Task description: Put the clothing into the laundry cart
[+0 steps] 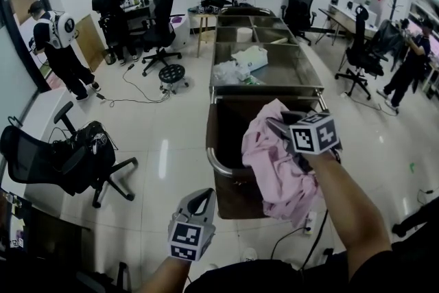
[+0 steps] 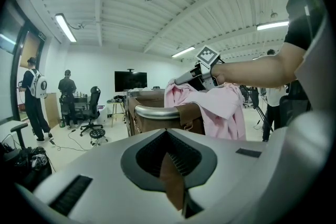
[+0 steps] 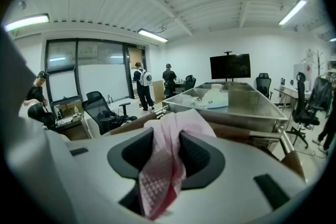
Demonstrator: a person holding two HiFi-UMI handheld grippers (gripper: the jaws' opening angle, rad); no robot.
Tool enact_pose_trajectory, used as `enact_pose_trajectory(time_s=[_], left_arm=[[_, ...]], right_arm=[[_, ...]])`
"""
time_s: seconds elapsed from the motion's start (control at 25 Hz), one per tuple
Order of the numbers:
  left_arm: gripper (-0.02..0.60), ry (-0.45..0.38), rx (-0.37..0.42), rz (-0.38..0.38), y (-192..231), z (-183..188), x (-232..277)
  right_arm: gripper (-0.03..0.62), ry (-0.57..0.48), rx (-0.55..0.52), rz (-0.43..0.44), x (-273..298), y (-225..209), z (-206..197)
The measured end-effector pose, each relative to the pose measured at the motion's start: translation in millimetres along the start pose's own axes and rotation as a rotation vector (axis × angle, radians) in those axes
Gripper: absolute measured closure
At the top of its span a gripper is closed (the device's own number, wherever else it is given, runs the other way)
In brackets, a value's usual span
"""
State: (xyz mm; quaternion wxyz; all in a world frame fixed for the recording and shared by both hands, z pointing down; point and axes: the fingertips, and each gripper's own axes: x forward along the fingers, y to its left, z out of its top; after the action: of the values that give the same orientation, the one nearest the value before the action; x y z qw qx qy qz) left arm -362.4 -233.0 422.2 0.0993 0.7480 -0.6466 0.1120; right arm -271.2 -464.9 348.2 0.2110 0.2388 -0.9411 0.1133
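Holds the right gripper [image 1: 274,125] out over the near end of the laundry cart [image 1: 213,162], fingers pinched on a fold of the pink garment [image 1: 278,171]. Shows, in the right gripper view, that same cloth [image 3: 164,170] squeezed into the narrow gap between the two fingers [image 3: 197,155] and bunched up past their tips. Lets the rest of the garment hang from the grip, partly over the brown cart's open top and partly over its near right rim, down the outside toward the floor. Carries the left gripper [image 1: 200,197] low and close to the body, just short of the cart's near left corner, fingers closed together on nothing. Looks from there, in the left gripper view, across the cart's curved metal rim [image 2: 157,111] at the pink cloth [image 2: 226,113] draped on the far side. Finds beyond the cart, end to end with it, a long steel surface [image 1: 302,75] with raised edges, bearing white bundles [image 1: 248,58]. Has off to the left a black office chair [image 1: 65,161] on the pale floor, well apart from the cart.
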Motion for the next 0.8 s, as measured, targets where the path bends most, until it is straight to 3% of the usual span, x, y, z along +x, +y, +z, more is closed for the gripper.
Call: enact_pose_trajectory(time_s=[0.08,0.12,0.8], left_arm=[[0.583,-0.003,-0.001,0.001,0,1,-2],[0.583,-0.006,-0.001,0.002,0,2,-3],[0.583,-0.014,0.029,-0.067,-15,7,-9]], right_arm=[[0.338,-0.003,-0.018,-0.009,-2,2,0],[0.329,-0.008,-0.026,-0.013,-4,3,1],[0.333,-0.174,-0.011,-0.074,-73,18,21]])
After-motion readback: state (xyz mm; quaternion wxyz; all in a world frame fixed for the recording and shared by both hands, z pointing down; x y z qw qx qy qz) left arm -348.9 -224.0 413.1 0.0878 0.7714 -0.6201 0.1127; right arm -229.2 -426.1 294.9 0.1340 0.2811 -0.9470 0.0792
